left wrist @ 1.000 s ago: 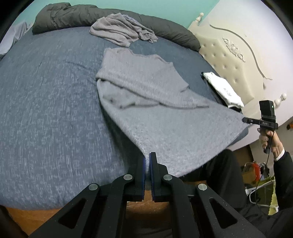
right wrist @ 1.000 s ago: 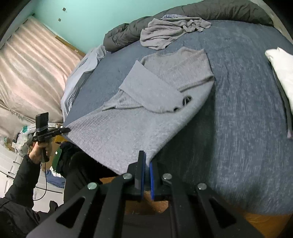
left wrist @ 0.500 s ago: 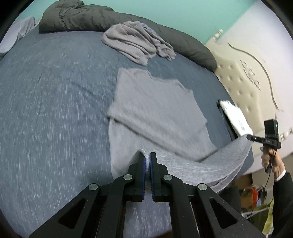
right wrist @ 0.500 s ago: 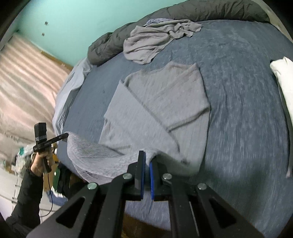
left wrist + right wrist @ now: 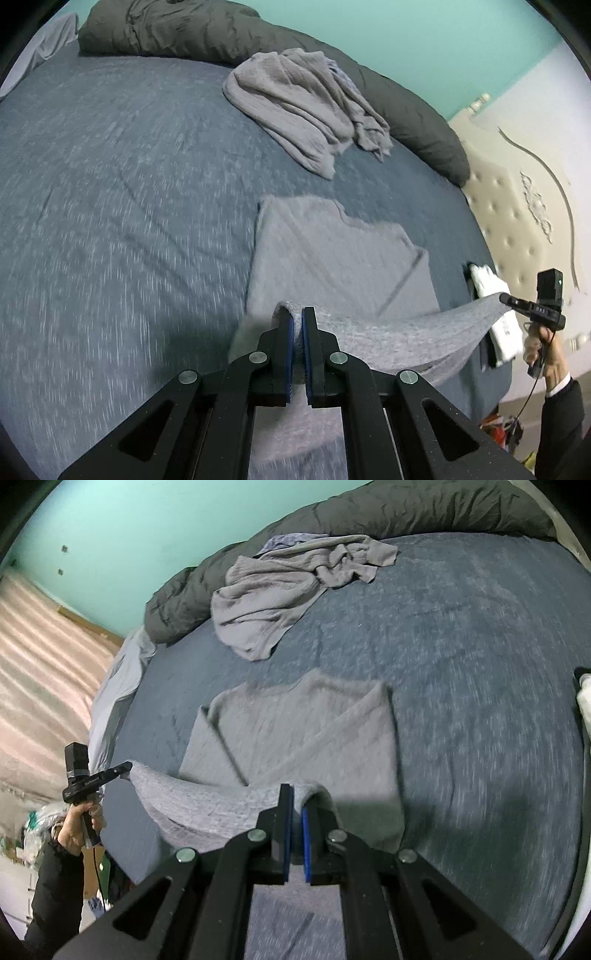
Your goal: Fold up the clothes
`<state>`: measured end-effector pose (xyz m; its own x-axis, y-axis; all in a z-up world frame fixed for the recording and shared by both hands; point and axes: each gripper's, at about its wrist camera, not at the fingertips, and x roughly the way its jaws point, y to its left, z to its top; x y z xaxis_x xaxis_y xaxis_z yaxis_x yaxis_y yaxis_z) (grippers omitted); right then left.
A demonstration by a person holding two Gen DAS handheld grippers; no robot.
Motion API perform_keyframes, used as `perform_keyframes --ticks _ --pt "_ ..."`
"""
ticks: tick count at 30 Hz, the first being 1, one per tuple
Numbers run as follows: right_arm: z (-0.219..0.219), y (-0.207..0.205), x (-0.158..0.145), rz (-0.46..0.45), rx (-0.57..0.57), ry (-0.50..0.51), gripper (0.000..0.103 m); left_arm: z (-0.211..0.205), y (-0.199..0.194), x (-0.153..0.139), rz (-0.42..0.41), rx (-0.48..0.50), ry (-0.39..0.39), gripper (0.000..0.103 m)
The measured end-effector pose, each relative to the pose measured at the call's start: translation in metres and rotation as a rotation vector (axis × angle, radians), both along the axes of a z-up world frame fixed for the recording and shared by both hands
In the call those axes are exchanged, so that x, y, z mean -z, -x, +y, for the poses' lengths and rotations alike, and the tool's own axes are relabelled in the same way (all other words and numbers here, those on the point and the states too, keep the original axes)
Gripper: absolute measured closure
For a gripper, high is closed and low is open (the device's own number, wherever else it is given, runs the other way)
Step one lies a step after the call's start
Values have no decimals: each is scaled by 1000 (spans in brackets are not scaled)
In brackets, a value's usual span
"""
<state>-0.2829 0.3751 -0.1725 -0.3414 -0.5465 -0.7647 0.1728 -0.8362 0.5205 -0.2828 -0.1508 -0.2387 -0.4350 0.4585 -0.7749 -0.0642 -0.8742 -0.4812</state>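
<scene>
Sweater (image 5: 332, 258) hem lifted above the bed (image 5: 110, 221), body lying flat on it.
Left claw (image 5: 295, 321) and right claw (image 5: 297, 801) each clench a hem corner, fabric sagging between them; farther off, a crumpled grey garment (image 5: 306, 110) against a dark duvet (image 5: 184, 33).

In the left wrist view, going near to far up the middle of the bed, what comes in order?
left hand-held gripper → flat grey sweater it grips → crumpled grey clothes → dark duvet → teal wall.
</scene>
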Motion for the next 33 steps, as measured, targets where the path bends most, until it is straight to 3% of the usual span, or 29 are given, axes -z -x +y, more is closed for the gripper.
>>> perform_keyframes --ticks 12,20,24,27,28,29,30,32,33 --pt "11 94 41 25 91 -49 99 7 111 39 -4 -25 -12 98" --pt "18 134 88 -6 143 -69 99 12 155 77 -24 -54 0 97" --pt "18 143 109 -9 156 -75 98 12 160 90 -12 -89 5 95" --pt "20 144 113 8 196 -79 95 10 159 92 17 -118 9 86" --pt "21 143 111 21 207 -80 94 8 158 92 28 -130 10 68" --pt "21 143 108 35 209 -70 91 4 155 86 57 -157 12 47" --pt "21 142 103 60 215 -62 88 -1 152 79 81 -172 6 44" --pt "26 137 88 123 250 -72 48 -10 145 66 128 -200 -5 44" --pt "29 135 81 147 267 -67 39 -10 141 60 142 -189 17 44"
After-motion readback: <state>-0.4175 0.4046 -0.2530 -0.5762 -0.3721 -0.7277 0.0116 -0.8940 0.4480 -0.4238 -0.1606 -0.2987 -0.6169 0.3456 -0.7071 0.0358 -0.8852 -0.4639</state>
